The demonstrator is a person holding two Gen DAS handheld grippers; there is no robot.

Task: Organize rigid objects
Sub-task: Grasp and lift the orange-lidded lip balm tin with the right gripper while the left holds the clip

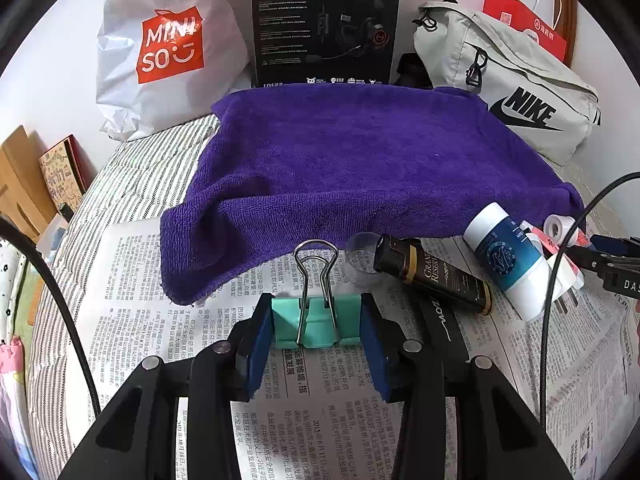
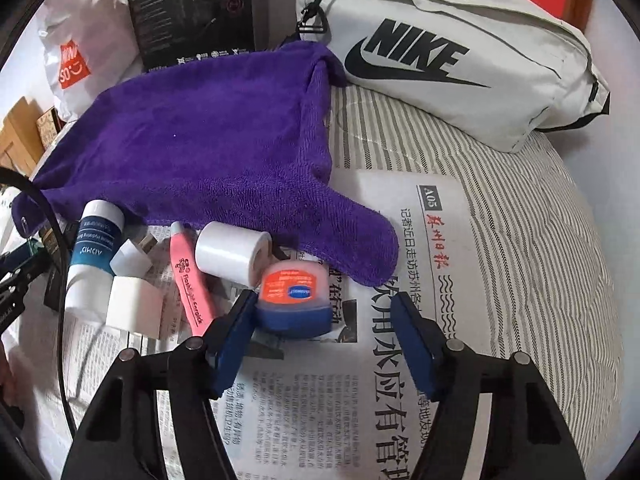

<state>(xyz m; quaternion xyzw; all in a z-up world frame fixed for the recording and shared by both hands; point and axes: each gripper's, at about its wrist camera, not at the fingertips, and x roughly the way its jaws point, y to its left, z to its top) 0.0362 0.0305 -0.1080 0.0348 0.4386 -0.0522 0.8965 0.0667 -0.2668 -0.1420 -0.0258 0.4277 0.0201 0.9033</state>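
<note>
Newspaper (image 1: 320, 412) lying over striped bedding (image 2: 540, 240); left gripper (image 1: 317, 326) clamping green binder clip (image 1: 316, 322); right gripper (image 2: 324, 320) gaping around small jar (image 2: 294, 300).

Binder clip (image 1: 316, 322): mint-green body, seen as painted metal with a matt finish; bare wire handles, bright and polished.
Gripper pads (image 1: 259, 342): blue, matt, foam-like; the arms behind are seen as black matt plastic with small metal pins.
Towel (image 1: 352, 176): purple cloth, deep looped pile, rough and unshiny.
Newspaper (image 1: 312, 400): thin printed paper, matt, lightly creased.
Bed cover (image 2: 520, 216): striped woven cloth, matt.
Small jar (image 2: 294, 300): smooth blue plastic, glossy printed lid.
Tape roll (image 2: 232, 252): white, smooth, slightly glossy.
White bottle (image 1: 504, 264): smooth plastic, satin sheen.
Dark tube (image 1: 436, 276): glossy, gold-printed.
Nike bag (image 2: 460, 52): pale woven fabric, matt.
Miniso bag (image 1: 160, 52): crinkled plastic film, faintly shiny.
</note>
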